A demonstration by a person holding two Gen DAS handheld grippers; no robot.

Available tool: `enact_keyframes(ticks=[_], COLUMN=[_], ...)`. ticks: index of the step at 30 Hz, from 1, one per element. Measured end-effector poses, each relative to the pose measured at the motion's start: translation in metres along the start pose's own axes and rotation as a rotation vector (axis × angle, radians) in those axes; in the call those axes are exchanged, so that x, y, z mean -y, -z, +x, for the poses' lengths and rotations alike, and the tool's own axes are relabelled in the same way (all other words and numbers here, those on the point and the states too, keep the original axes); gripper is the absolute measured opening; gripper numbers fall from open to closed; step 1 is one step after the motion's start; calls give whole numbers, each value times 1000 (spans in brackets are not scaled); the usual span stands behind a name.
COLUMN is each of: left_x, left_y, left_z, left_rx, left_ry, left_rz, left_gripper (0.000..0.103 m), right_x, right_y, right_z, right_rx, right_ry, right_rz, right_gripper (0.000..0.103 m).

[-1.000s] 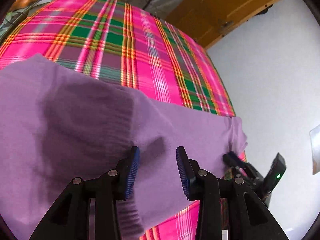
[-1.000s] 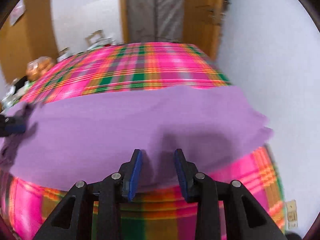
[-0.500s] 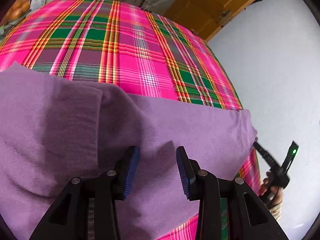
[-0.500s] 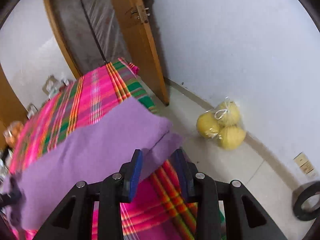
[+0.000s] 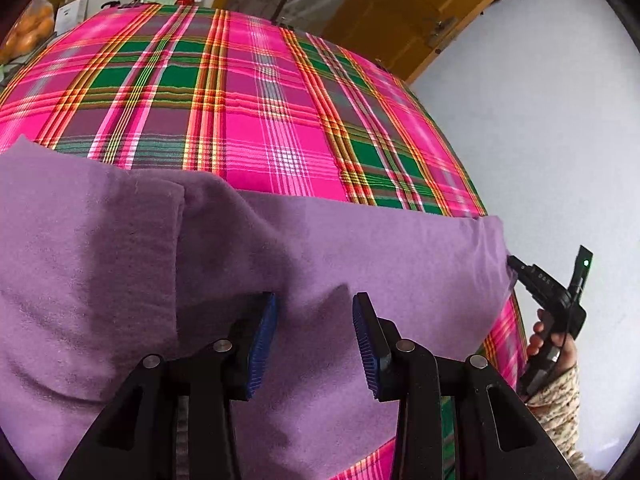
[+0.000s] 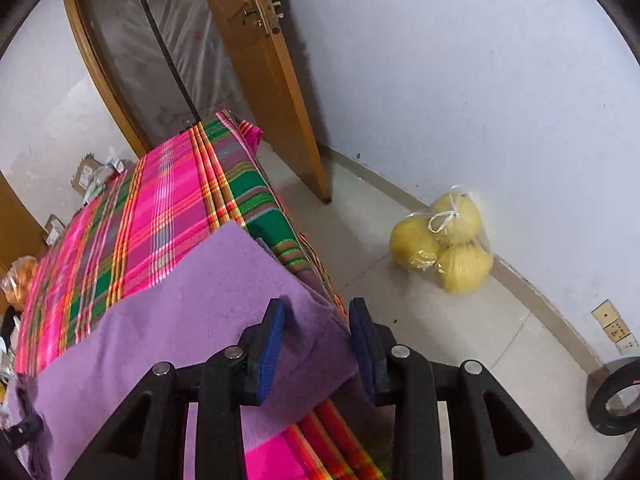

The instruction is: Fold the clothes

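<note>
**Purple garment spread across plaid cover, right end now doubled at the edge**

Purple garment (image 5: 360,248) under and between the jaws of the left gripper (image 5: 314,320), jaws parted, blue pads clear to see. Impossible to tell whether pressing on cloth. Same doubt at the right gripper (image 6: 316,324): jaws parted, thick folded corner of the garment lodged between them.

Since a second ago: right wrist view swung from looking across the cover to looking along its side, toward floor and door. Flat right end of the garment now layered. In the left wrist view, more plaid bared behind the cloth, and a hand (image 5: 548,336) in a patterned sleeve come into sight at the garment's right corner.

Lying along the near side of the plaid cover (image 5: 260,120), right end at its edge.

Clear bag (image 6: 444,248) knotted on top, holding yellow round fruit, on the floor (image 6: 460,340) against the wall. Bare floor between bag and cover. Door (image 6: 272,80) ajar beyond.
</note>
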State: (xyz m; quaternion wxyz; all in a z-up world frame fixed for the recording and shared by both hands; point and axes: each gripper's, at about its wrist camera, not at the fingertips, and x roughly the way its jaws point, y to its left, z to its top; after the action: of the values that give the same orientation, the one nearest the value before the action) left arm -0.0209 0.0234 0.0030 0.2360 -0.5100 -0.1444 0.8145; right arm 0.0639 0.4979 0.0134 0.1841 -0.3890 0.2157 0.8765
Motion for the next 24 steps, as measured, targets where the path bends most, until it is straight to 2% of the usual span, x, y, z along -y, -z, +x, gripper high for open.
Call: enact_keyframes(ticks=[1,3,6,9,16,20,24], left_x=[0,-1,-1,0,3,9,20], left_y=[0,0,0,0,-1,2,6], left_z=[0,1,0,0,-3,-4,0], left_rx=[0,1,3,3,-18,-36,-65], left_ry=[1,5,3,-3,0,45,58], left_rz=[-2,-5,-9,-8,-16,-17,18], left_gripper=[40,39,39,39,40,40,40], right_x=[1,0,-3,-10,-7,-1,5], right_y=[0,1,3,4,1,6,12], right_z=[1,0,-4,-14,-48,-38,-19], right_rx=[5,13,33,59,109,64,21], right_ry=[-10,-28,-33,-4,-29,-4,13], right_rz=[4,-3,-35,-89,-54,-26,0], right_gripper=[32,21,11,10,10,10,11])
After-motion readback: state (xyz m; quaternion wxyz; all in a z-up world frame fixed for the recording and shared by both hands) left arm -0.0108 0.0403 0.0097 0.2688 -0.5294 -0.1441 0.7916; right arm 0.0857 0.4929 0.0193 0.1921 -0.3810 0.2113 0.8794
